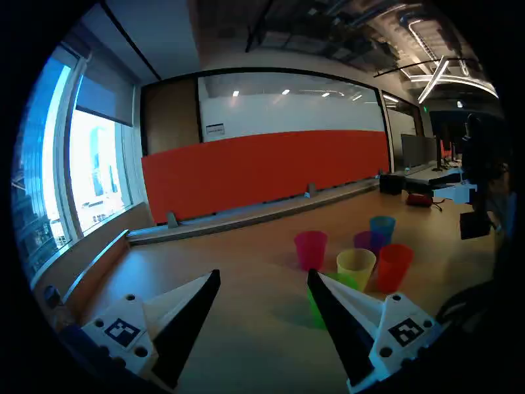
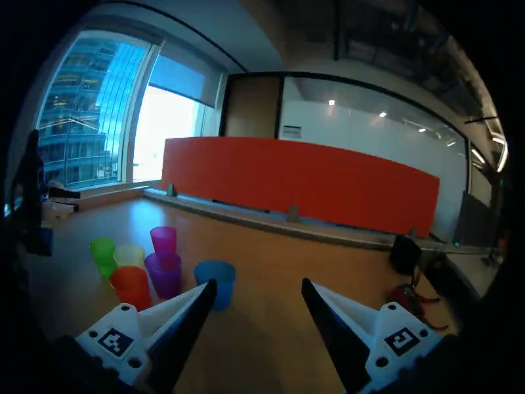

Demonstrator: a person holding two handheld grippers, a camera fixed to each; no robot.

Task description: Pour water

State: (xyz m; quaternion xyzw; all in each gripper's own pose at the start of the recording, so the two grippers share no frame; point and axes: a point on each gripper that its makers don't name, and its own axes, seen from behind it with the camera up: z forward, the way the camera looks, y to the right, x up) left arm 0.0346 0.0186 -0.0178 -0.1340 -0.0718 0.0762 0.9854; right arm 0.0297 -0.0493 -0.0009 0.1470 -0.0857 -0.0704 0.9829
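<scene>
Left claw [image 1: 262,274]: fingers spread apart, nothing between them, over a wooden table [image 1: 249,328].

Cups, just ahead and right of this claw, none touching it:
- green cup [image 1: 314,310], nearest, partly hidden behind the right finger
- pink cup [image 1: 310,249]
- yellow cup [image 1: 356,268]
- orange cup [image 1: 394,266]
- purple cup [image 1: 366,240]
- blue cup [image 1: 382,228], farthest

All stand upright; their contents cannot be made out.

Right claw [image 2: 258,282]: fingers apart, empty. The blue cup stands just beyond its left fingertip, and the other five cluster further left.

Beyond the table: red partition [image 2: 295,184], window [image 2: 98,138].
</scene>
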